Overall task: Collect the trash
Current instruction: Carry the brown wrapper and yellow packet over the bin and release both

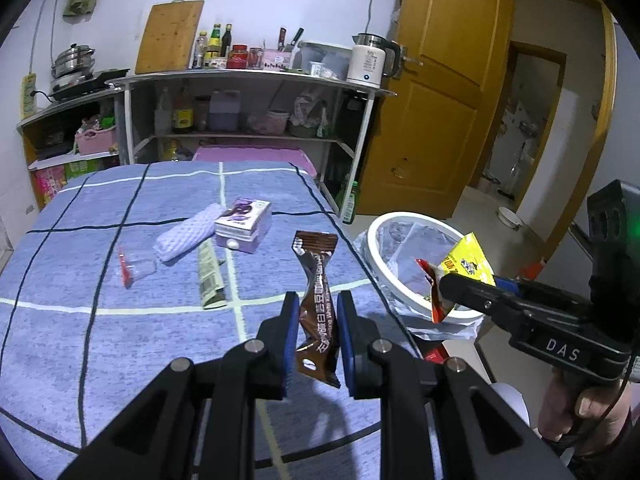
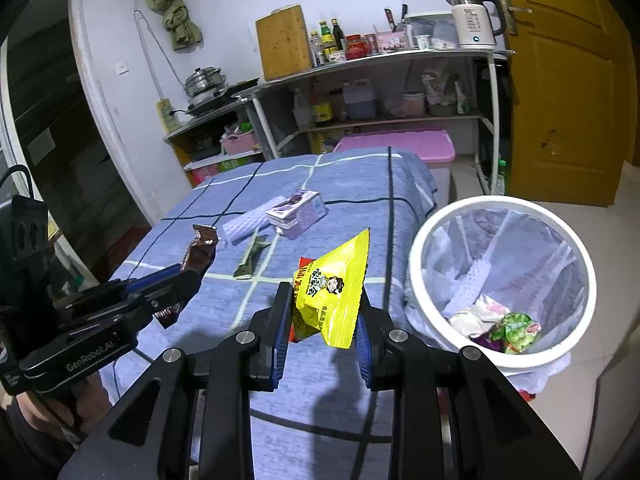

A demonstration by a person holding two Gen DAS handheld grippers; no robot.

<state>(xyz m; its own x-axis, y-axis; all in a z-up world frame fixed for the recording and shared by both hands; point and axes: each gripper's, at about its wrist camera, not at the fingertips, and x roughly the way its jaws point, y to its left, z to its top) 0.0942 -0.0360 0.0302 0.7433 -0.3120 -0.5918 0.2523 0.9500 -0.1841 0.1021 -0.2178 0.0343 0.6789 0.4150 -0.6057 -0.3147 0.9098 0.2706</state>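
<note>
- Gripping a brown wrapper (image 1: pixel 316 312) upright in my left gripper (image 1: pixel 318 316), jaws pinching it above the blue checked tabletop (image 1: pixel 100 344).
- My right gripper (image 2: pixel 322 312) is clamping a yellow packet (image 2: pixel 332 296), jaws pressing both its sides.
- A white bin (image 2: pixel 416 264) is standing just beside the tabletop, with trash lying inside.
- A purple box (image 1: pixel 244 224), foam sleeve (image 1: pixel 188 236) and green wrapper (image 1: pixel 210 276) are lying on the tabletop.

"DAS" on right claw (image 1: pixel 448 288)
</note>
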